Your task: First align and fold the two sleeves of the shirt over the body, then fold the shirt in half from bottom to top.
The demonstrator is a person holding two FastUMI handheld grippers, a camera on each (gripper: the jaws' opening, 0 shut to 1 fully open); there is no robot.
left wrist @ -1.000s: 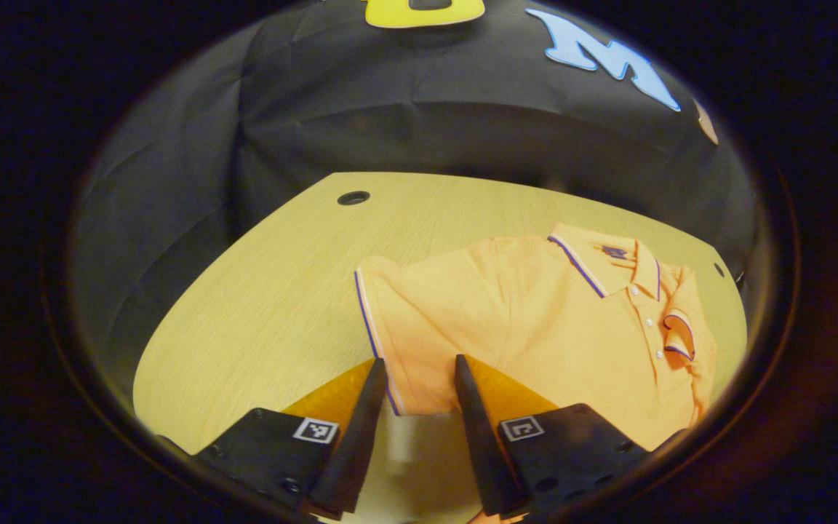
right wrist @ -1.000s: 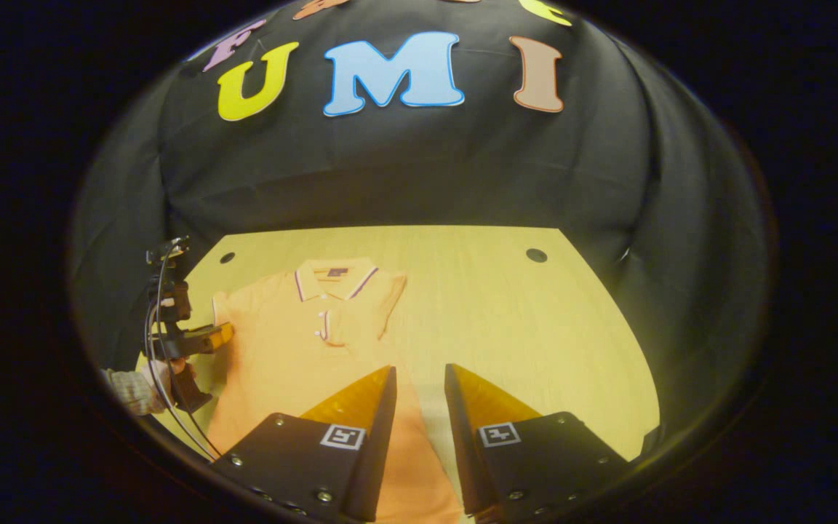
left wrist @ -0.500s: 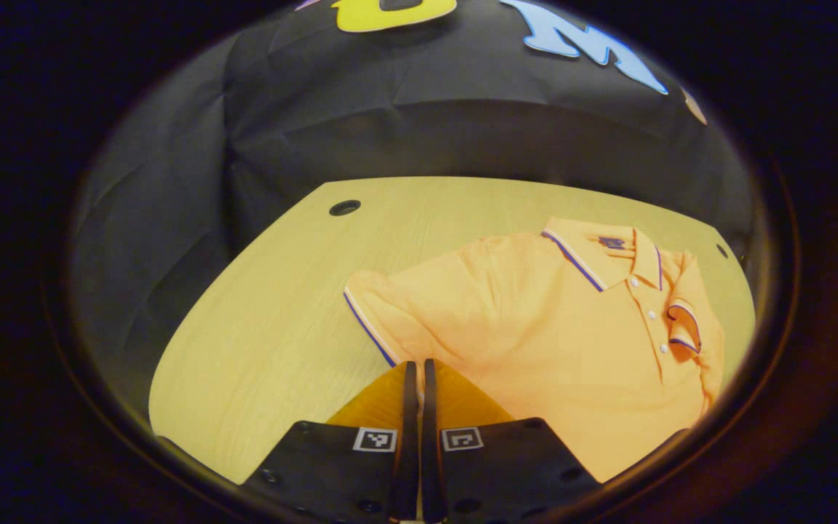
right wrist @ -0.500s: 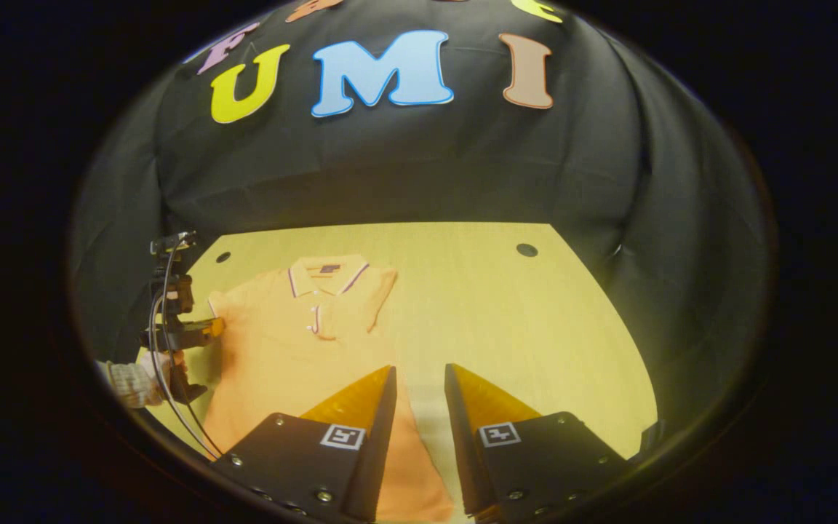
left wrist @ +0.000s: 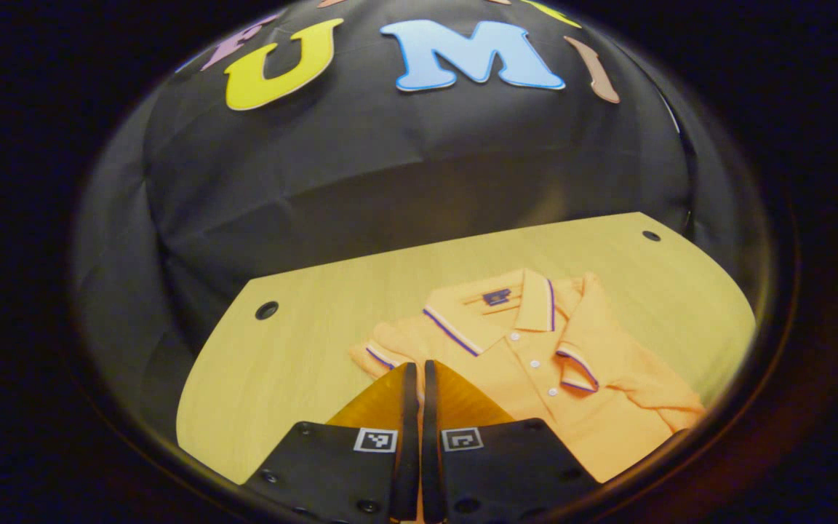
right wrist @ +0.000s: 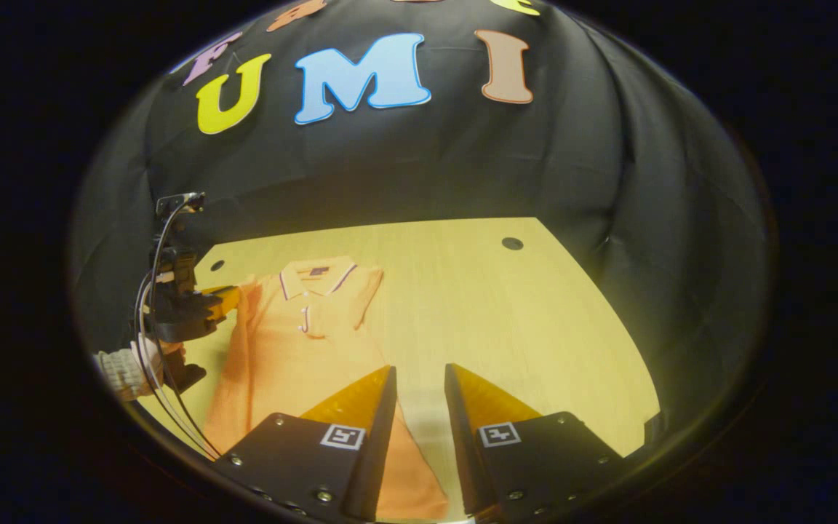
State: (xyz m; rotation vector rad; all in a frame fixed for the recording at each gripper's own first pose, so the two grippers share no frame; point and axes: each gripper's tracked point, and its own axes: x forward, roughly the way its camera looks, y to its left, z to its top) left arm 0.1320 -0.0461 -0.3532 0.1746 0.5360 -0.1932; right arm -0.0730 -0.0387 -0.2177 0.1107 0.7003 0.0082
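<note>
The desk (right wrist: 535, 320) is of pale yellow wood with a fine grain and takes the lower half of both views; a black cloth wall (right wrist: 426, 167) with soft creases hangs close behind its far edge and bends around its sides. In the right gripper view, two small round dark holes are in the desk top, one at 1 o'clock near the far edge (right wrist: 512, 243) and one at 10 o'clock (right wrist: 217, 266) just beside the shirt. The orange shirt (right wrist: 295, 349) lies on the desk at 9 o'clock from the centre, with its collar (right wrist: 315, 275) toward the wall and its hem running down between and under the right tongs (right wrist: 419, 378). These tongs are moderately open, with nothing between the fingers, and they hover above the shirt's lower edge. In the left gripper view the shirt (left wrist: 557, 393) lies at 4 o'clock, and one sleeve (left wrist: 579, 367) is already folded over the chest beside the buttons. The left tongs (left wrist: 415, 371) are closed tight on the other sleeve (left wrist: 382, 353), which is lifted a little off the desk. In the right gripper view, these left tongs (right wrist: 226, 298) show at 9 o'clock, carried by a hand (right wrist: 153, 356) in a knit sleeve (right wrist: 119, 371), with a cable (right wrist: 150, 306) looping beside it.
</note>
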